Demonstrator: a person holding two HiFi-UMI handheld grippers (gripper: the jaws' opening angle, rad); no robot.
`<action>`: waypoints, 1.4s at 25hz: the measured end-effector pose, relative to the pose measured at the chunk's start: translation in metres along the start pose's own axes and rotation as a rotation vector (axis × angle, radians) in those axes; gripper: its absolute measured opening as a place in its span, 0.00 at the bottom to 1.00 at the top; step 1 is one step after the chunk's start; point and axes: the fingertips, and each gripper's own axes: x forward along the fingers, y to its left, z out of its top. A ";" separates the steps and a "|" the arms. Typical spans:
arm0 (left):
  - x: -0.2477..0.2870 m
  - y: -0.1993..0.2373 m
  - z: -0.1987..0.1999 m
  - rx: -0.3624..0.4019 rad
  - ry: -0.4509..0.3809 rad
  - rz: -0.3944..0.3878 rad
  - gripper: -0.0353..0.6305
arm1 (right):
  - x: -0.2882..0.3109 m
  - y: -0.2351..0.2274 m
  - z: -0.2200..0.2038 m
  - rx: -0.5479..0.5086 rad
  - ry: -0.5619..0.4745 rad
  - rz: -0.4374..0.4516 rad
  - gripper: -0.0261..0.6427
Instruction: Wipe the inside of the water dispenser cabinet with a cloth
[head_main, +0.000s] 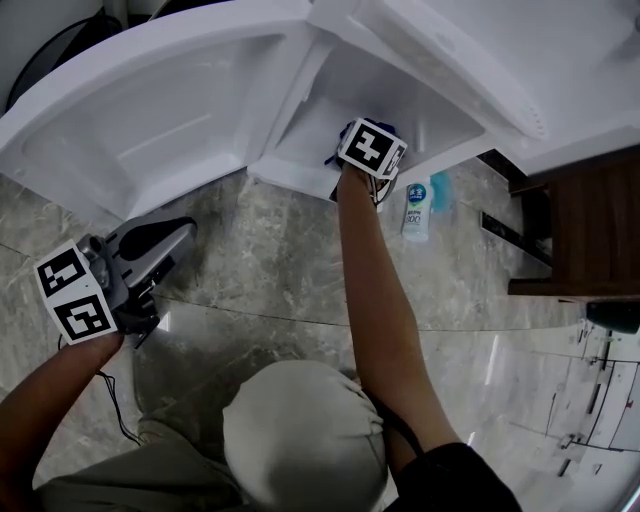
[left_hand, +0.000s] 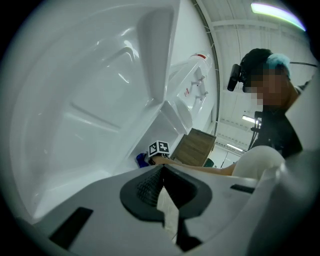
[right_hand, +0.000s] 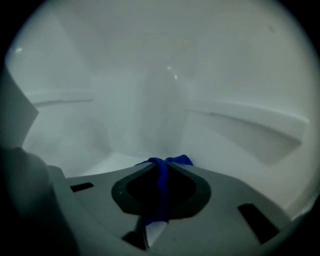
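The white water dispenser cabinet (head_main: 300, 135) stands open, its moulded door (head_main: 150, 115) swung out to the left. My right gripper (head_main: 362, 135) reaches into the low compartment and is shut on a blue cloth (head_main: 351, 129). In the right gripper view the cloth (right_hand: 165, 161) is pinched between the jaws close to the dim inner wall (right_hand: 160, 90). My left gripper (head_main: 178, 233) hangs over the floor at lower left, shut with nothing in it, facing the door's inner face (left_hand: 95, 90). From there the cloth (left_hand: 141, 159) shows as a small blue patch by the right gripper's marker cube.
A white bottle with a blue label (head_main: 416, 206) stands on the marble floor (head_main: 260, 260) just right of the cabinet opening. Dark wooden furniture (head_main: 585, 225) sits at the right. A thin cable (head_main: 112, 400) trails by my left arm.
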 end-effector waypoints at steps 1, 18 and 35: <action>0.000 -0.001 0.000 0.000 0.001 -0.001 0.06 | 0.006 0.000 0.000 0.014 0.015 0.006 0.10; 0.001 0.001 -0.007 -0.019 0.013 -0.005 0.06 | 0.014 0.018 -0.002 -0.200 0.009 0.048 0.10; -0.007 0.003 -0.005 -0.029 0.000 0.001 0.06 | 0.029 0.030 0.006 -0.224 -0.042 0.178 0.10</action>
